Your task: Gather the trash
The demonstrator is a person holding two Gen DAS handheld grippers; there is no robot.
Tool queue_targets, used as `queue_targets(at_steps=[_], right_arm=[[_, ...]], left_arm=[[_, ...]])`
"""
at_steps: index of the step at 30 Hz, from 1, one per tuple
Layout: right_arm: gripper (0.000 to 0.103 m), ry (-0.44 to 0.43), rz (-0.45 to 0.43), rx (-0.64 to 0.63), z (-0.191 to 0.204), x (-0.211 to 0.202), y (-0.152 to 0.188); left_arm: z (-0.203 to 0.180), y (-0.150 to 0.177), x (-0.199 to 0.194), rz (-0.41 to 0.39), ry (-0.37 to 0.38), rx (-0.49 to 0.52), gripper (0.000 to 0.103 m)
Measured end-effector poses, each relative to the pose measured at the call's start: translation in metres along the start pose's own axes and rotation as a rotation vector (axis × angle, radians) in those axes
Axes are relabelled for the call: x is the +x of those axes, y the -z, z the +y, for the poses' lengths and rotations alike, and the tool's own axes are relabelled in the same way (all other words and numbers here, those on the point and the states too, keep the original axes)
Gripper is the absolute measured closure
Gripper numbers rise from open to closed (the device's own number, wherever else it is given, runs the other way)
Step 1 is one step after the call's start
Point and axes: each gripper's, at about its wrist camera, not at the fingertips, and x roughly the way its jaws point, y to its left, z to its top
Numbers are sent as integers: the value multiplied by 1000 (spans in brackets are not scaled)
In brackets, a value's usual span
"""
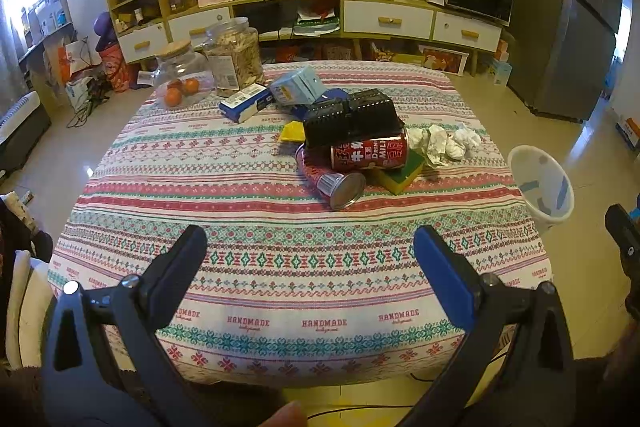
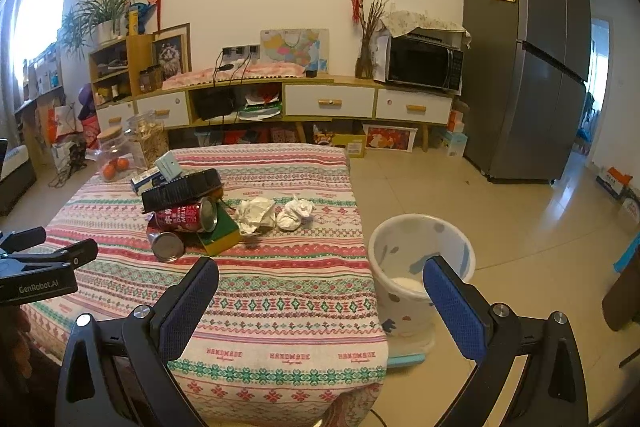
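1. The right wrist view shows the whole trash bin standing on the floor just beside the table's right edge, with its mouth up; the left wrist view catches only its upper part at 3 o'clock, past the table corner.
2. The right view also shows the left gripper's body at 9 o'clock, while the left view shows a sliver of the right gripper at its 3 o'clock edge.
3. The left gripper is spread wide, holding nothing, above the near part of the tablecloth.
4. The right gripper is equally wide and empty, one finger over the cloth, the other in front of the bin.
5. The trash sits mid-table at 12 o'clock from the left gripper: a red can lies on its side, its long axis running left to right, under a black tray and on a sponge.
6. A silver can lies on its side with its base end turned toward the camera.
7. Crumpled paper lies just right of the red can.
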Motion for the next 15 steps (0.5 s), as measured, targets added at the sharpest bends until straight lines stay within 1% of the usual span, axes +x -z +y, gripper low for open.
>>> queue_targets(at_steps=[15], right_arm=[[0, -4, 0, 2, 0, 2, -1]], left_arm=[[3, 1, 1, 6, -2, -2, 1]])
